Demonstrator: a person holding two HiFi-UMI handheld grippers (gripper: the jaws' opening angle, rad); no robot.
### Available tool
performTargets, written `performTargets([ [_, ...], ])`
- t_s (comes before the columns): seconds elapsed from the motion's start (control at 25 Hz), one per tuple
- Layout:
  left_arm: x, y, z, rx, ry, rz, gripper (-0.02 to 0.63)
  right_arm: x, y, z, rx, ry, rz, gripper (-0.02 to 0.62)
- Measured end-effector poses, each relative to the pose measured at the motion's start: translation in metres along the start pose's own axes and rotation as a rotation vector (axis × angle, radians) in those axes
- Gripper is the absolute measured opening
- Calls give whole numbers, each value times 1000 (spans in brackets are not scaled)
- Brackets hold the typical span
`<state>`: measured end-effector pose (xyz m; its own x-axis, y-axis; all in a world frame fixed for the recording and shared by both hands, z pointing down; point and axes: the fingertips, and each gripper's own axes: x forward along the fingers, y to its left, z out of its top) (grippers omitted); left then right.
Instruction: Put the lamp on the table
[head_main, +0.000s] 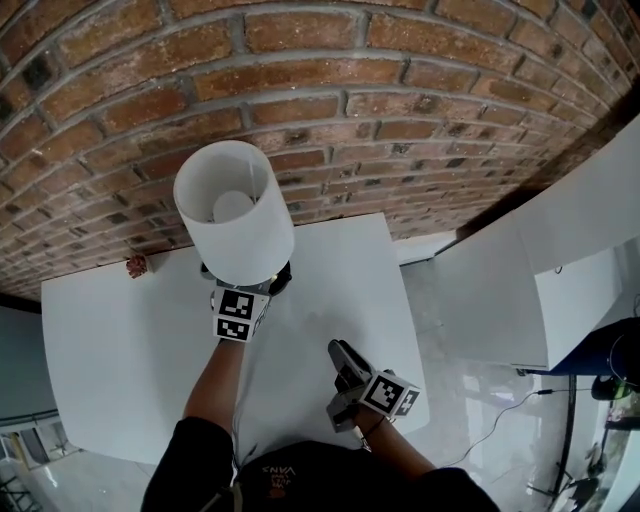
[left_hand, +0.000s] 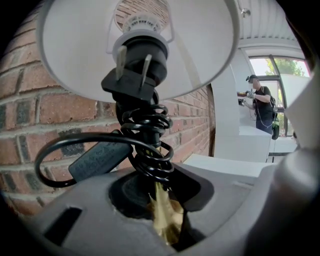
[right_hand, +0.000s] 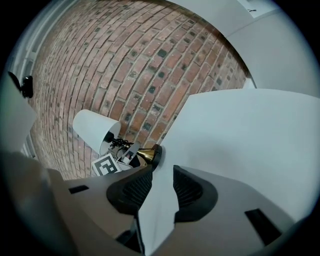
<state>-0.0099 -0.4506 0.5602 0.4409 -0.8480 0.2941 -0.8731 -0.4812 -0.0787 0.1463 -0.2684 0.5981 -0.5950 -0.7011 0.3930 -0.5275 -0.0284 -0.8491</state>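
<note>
My left arm reaches straight out over the white tabletop (head_main: 120, 370), with the left gripper (left_hand: 162, 200) near level and clamped on the stem of the white-shaded brass-stemmed lamp (head_main: 235, 210). A black cord (left_hand: 150, 145) is coiled round that stem. The lamp stands upright near the back edge; I cannot tell whether its foot touches. My right arm is bent in close, the right gripper (right_hand: 161, 185) over the front right corner, jaws apart on nothing. A red brick wall (head_main: 300, 80) bounds the back edge; bare surface lies either side of the lamp, with a small reddish thing (head_main: 136, 265) at back left
</note>
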Motion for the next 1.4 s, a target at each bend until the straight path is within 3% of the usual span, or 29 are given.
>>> performTargets([
  [1.08, 16, 12, -18, 52, -68, 24, 109, 20, -11, -2, -17, 29, -38, 118],
  [1.4, 15, 7, -22, 109, -61, 7, 145, 16, -3, -7, -35, 34, -26, 118],
])
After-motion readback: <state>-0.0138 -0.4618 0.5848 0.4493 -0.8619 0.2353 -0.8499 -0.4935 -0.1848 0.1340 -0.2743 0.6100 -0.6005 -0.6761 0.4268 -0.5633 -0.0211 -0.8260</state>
